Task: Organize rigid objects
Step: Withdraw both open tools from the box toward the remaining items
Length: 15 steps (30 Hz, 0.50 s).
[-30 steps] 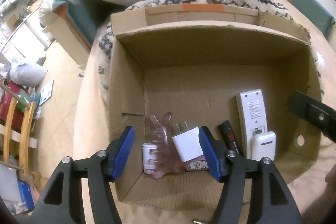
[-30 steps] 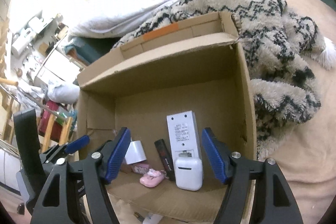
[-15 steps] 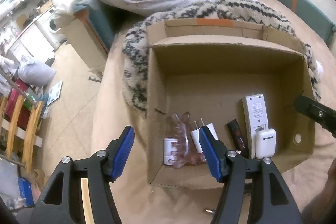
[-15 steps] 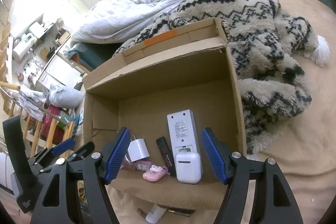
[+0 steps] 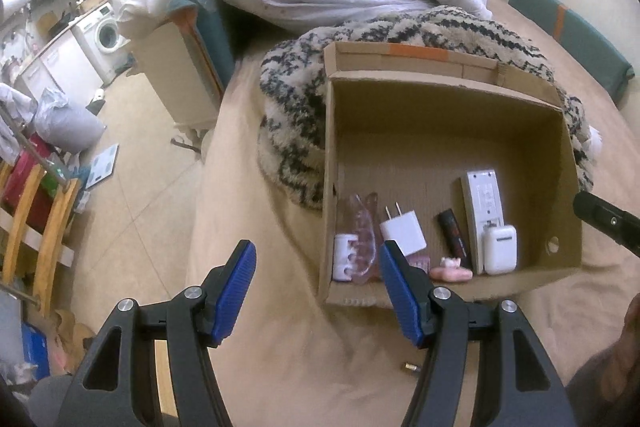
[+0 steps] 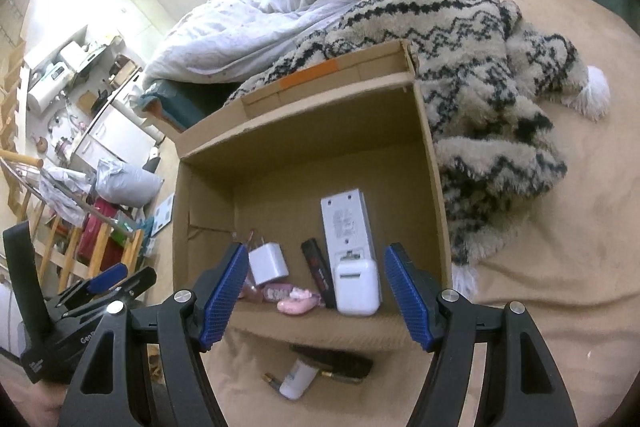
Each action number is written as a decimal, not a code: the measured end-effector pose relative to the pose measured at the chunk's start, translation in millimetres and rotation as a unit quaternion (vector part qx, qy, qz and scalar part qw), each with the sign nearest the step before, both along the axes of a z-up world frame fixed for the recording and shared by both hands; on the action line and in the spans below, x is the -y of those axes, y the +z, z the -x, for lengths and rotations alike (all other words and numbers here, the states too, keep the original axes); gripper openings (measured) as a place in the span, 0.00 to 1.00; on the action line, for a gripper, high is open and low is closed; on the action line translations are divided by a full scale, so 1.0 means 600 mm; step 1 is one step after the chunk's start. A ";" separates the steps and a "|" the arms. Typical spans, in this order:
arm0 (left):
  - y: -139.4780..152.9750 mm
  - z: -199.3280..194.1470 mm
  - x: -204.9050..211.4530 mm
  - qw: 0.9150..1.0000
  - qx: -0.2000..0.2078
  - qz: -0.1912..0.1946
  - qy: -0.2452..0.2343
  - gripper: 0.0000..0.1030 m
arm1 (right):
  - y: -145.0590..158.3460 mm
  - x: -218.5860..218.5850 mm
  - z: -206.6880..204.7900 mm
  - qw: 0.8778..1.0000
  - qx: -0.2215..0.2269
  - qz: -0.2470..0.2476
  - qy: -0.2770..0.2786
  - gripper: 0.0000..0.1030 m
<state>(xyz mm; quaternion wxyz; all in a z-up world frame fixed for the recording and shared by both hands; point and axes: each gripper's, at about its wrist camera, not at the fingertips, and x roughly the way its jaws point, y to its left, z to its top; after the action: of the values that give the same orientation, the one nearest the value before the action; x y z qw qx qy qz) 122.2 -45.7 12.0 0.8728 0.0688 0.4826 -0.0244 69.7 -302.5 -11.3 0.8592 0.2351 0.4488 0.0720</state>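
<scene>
Two wrist fisheyes, side by side, near and steeply downward over one shared cardboard box [image 5: 444, 147] on bed.

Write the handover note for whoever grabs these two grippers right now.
Left gripper: open, empty, over the bed beside the cardboard box.
Right gripper: open, empty, above the box's near wall.
Done, in the box: remote, earbud case, black lighter, white charger, pink pieces.
Left: a small white item and a dark object lie on the bed in front of the box.
</scene>
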 end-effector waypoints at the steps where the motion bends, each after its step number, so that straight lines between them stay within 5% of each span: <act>1: -0.001 0.005 -0.003 1.000 -0.002 0.003 -0.001 0.59 | -0.001 -0.003 0.005 1.000 -0.001 0.000 0.002 0.72; 15: -0.051 0.044 -0.044 0.999 -0.035 0.020 0.034 0.59 | -0.023 -0.047 0.056 0.999 -0.026 0.011 0.032 0.72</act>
<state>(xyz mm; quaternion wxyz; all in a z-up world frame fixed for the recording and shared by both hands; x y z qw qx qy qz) 95.7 -19.4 -18.5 0.8568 0.0339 0.5146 -0.0066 36.1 -274.3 -25.0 0.8469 0.2126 0.4793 0.0884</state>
